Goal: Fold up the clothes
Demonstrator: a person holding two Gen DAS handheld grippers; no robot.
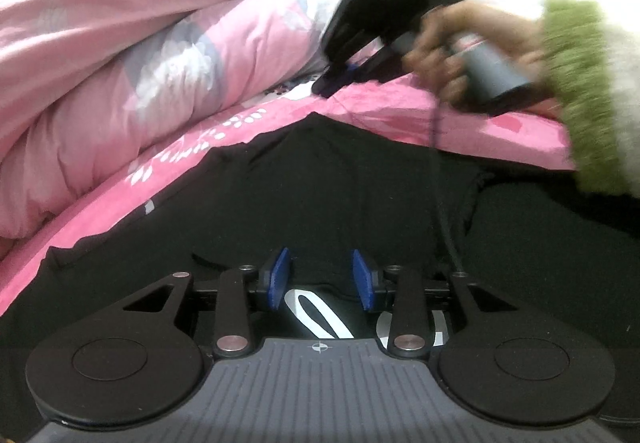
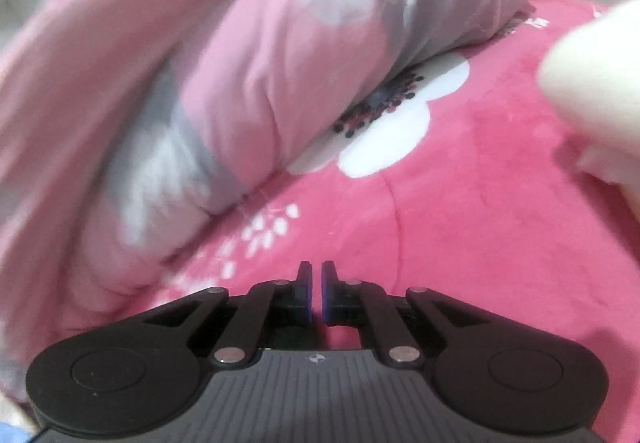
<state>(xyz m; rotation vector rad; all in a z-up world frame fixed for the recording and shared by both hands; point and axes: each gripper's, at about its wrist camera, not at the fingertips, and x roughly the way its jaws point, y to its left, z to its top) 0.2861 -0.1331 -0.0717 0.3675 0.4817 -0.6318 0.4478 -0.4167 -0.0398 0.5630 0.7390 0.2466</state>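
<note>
So my left gripper [image 1: 320,277] sits right over the garment [image 1: 320,195], which is spread flat on the bedsheet [image 1: 400,111]. The bunched-up duvet [image 1: 120,43] is piled behind and to the left. My right gripper [image 1: 340,77] is past the garment's far edge, over bare sheet.

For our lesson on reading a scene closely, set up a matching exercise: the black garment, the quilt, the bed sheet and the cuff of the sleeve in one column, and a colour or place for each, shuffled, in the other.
1. black garment with a white print
2. bunched pale pink quilt with grey flowers
3. bright pink fleece bed sheet with white flowers
4. fuzzy sleeve cuff

a. green
b. piled along the back of the bed
c. spread flat under the left gripper's open fingers
d. under the garment and the quilt

Pairs: 1-c, 2-b, 3-d, 4-a
</note>
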